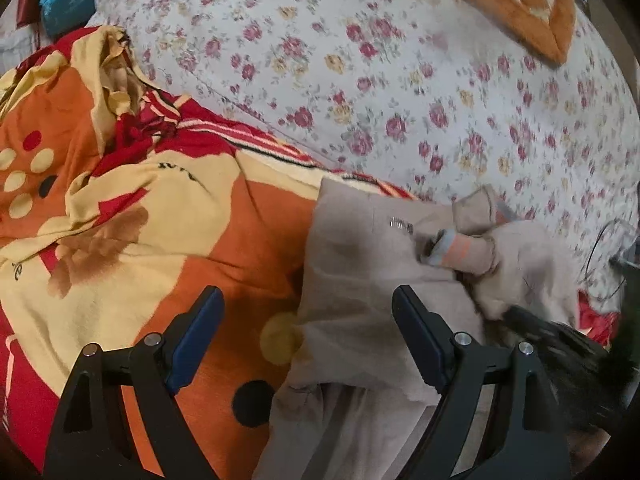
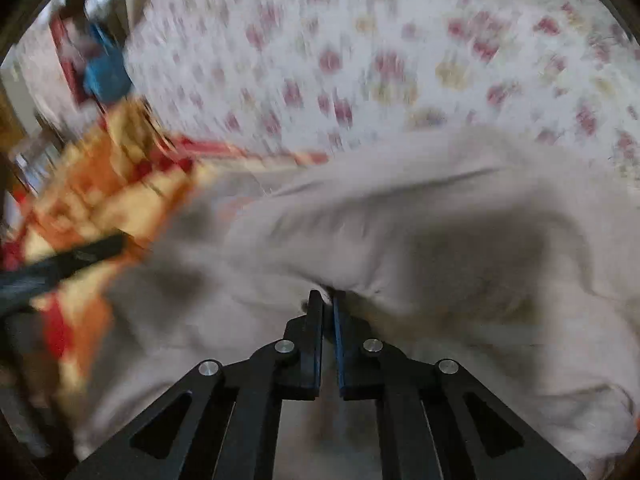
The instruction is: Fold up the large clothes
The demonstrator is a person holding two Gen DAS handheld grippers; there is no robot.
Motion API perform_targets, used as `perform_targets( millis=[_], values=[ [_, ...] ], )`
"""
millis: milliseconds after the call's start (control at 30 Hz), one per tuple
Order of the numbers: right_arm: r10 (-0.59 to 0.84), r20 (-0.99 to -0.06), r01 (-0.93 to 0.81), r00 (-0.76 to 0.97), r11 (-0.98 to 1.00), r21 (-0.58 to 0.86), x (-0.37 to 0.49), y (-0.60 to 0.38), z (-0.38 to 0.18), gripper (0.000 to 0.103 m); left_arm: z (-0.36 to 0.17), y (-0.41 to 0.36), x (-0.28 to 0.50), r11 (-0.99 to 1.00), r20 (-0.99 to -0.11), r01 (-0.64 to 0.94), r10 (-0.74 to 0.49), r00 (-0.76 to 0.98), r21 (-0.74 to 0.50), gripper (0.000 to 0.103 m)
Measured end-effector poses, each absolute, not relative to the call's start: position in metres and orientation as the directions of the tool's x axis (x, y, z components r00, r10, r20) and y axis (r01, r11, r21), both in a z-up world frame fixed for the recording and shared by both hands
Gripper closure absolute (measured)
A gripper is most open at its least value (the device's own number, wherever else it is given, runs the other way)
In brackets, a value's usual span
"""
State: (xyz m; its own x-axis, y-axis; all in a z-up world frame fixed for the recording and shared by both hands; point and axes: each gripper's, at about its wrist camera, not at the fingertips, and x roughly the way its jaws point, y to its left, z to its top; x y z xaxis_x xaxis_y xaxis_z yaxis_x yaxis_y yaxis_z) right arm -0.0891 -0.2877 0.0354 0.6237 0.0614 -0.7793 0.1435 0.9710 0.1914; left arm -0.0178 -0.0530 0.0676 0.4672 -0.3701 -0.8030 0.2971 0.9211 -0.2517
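A beige garment (image 1: 360, 264) lies bunched on the bed, with a small metal zipper and an orange-grey tag near its middle. My left gripper (image 1: 308, 300) is open, its two fingers spread above the garment's left edge and holding nothing. In the right wrist view the same beige garment (image 2: 400, 232) fills the middle, blurred by motion. My right gripper (image 2: 328, 300) is shut on a fold of the beige garment. The right gripper shows as a dark blurred shape (image 1: 560, 344) at the lower right of the left wrist view.
A rumpled orange, red and yellow quilt (image 1: 120, 208) lies left of the garment. A white flowered bedsheet (image 1: 400, 80) covers the bed behind. An orange plush blanket (image 1: 520, 4) lies at the far right. A blue item (image 1: 68, 0) sits at the far left.
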Motion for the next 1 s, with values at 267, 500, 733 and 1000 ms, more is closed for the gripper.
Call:
perform_targets(
  millis=[267,500,733,1000],
  values=[
    [0.209,-0.679,-0.033,0.704,0.964,0.263,-0.114,-0.233,0.097,0.102,0.08,-0.031,-0.014,0.916,-0.762,0.231,-0.4,0.509,-0.327,0.017],
    [-0.149,-0.747,0.189,0.648,0.982,-0.032,-0.106,-0.238,0.045,0.028,0.066,-0.044,-0.017,0.915,-0.796,0.253,-0.4,0.454,-0.315,0.017],
    [-0.214,-0.807,0.224,0.55,0.969,-0.105,-0.061,-0.261,0.002,0.099,0.066,-0.055,-0.022,0.911,-0.807,0.306,-0.392,0.442,-0.275,0.017],
    [0.111,-0.731,0.053,0.673,0.979,0.197,-0.109,-0.22,0.072,0.097,0.106,-0.036,-0.031,0.885,-0.681,0.29,-0.465,0.565,-0.364,0.017]
  ],
)
